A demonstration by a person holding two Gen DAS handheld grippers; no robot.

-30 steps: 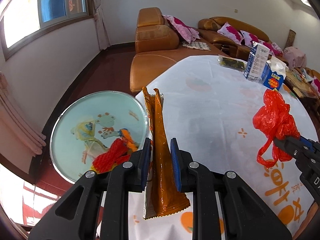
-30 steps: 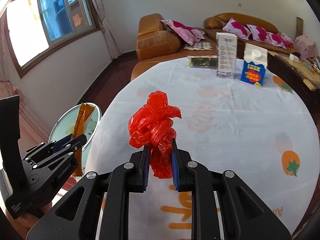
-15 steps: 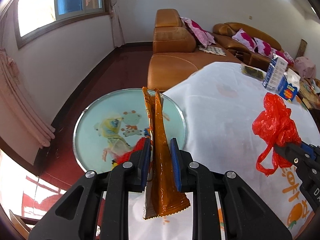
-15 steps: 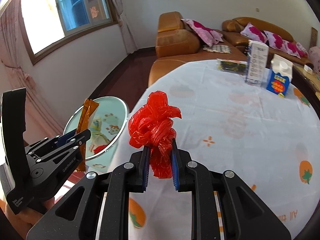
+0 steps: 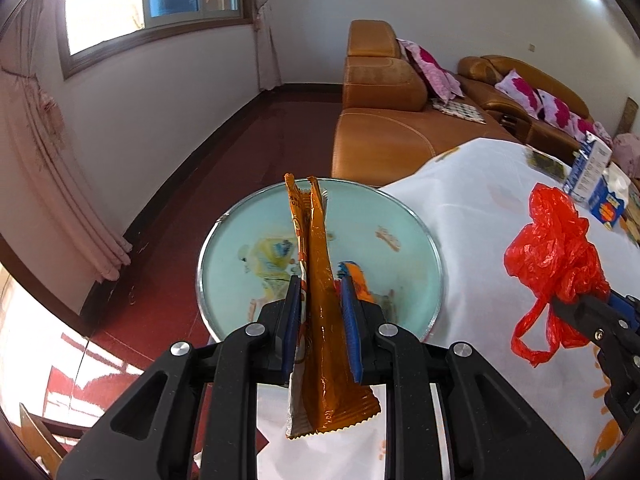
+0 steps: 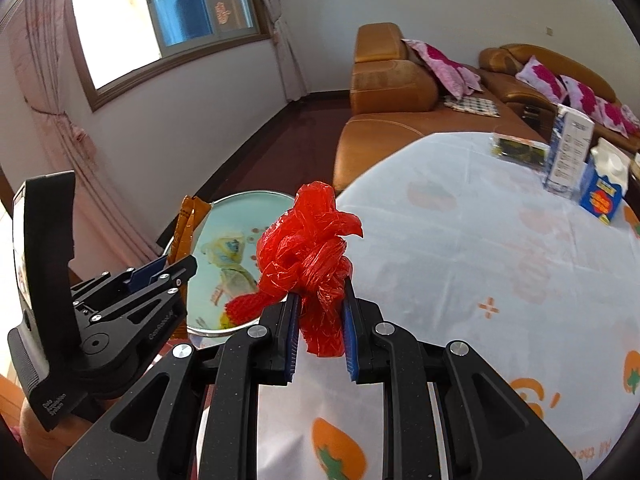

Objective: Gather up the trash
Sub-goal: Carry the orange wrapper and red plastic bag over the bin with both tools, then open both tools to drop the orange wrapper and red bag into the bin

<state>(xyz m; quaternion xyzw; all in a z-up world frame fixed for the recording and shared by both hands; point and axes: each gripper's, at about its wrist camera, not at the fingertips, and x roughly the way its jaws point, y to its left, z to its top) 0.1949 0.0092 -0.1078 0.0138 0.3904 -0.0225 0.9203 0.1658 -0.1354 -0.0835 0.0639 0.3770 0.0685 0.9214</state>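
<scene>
My left gripper [image 5: 319,300] is shut on an orange snack wrapper [image 5: 320,320], which stands upright between the blue pads, above the round light-blue bin [image 5: 404,240] beside the table. Inside the bin lie a few wrappers and something red. In the right wrist view the left gripper [image 6: 160,270] with the orange wrapper [image 6: 186,224] hangs over the bin [image 6: 240,208]. My right gripper [image 6: 319,312] is shut on a crumpled red plastic bag [image 6: 308,248], held over the table's left edge. The left wrist view shows that red bag [image 5: 556,256] at the right.
The table has a white cloth [image 6: 480,260] with orange fruit prints. Two cartons [image 6: 600,192] and a dark packet [image 6: 518,150] stand at its far side. Brown leather sofas [image 6: 384,92] with pink cushions fill the back. Dark red floor [image 5: 240,168] surrounds the bin.
Both grippers have swung left with their loads. The bin has come from the lower left to straight under the orange wrapper, and the red bag is now near the table's edge.
</scene>
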